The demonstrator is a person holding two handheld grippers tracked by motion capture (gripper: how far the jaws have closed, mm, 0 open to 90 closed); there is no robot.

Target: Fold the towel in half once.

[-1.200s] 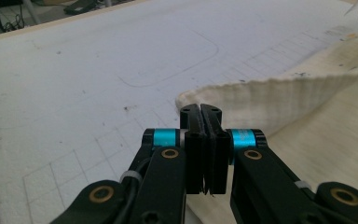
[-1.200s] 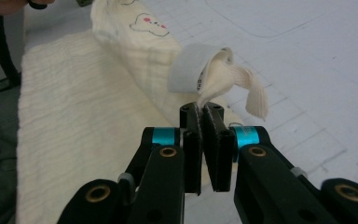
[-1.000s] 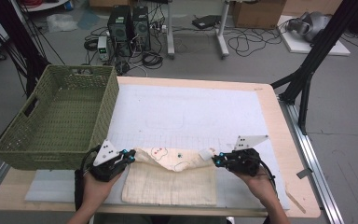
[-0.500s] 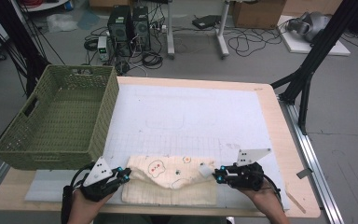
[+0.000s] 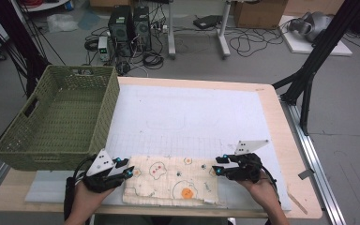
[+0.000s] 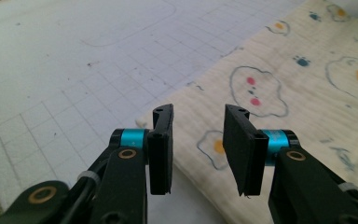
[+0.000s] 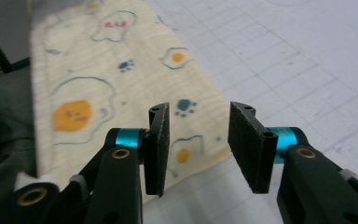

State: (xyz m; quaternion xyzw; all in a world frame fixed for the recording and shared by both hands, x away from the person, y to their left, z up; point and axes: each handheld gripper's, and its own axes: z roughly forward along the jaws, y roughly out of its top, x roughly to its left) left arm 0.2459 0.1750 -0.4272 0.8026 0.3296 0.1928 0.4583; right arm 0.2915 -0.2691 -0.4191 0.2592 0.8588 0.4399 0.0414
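Cloth: the cloth point(image 5: 171, 180) lies flat at the lower centre of the high view, on the white mat point(image 5: 187, 117), between your two grippers.
Left gripper: your left gripper point(image 5: 127, 170) is released, jaws apart and holding nothing, at the cloth's left edge.
Right gripper: your right gripper point(image 5: 219, 166) is likewise released, jaws spread over the cloth's right end.
Basket: the green basket point(image 5: 56, 117) sits at the left, apart from the cloth.

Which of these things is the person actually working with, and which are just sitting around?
In use:
patterned cloth
left gripper, open at one end
right gripper, open at the other end

Lying about:
green basket
white mat
computer towers on the floor
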